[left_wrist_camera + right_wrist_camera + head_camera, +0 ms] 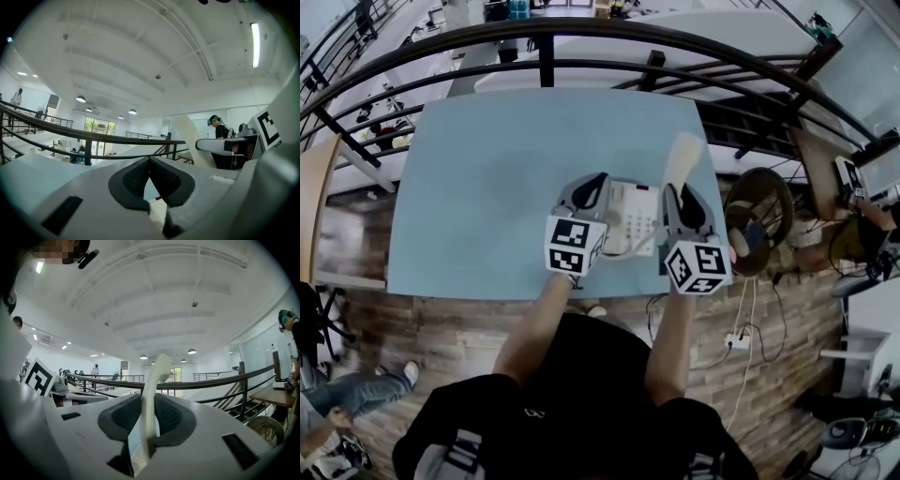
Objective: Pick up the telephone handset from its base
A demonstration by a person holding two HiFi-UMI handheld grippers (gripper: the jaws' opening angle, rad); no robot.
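Right gripper (682, 199) pads clamped on handset (151, 385), centre right of head view; it looks clear of the telephone base (630, 217). Left gripper (586, 192) jaws together, empty, beside the base's left edge. Lift straight with a firm squeeze.

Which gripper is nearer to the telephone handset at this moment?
Right. The right gripper is clamped on the handset, which sticks out beyond its jaws. The left gripper, shut and empty, is at the telephone base's left edge.
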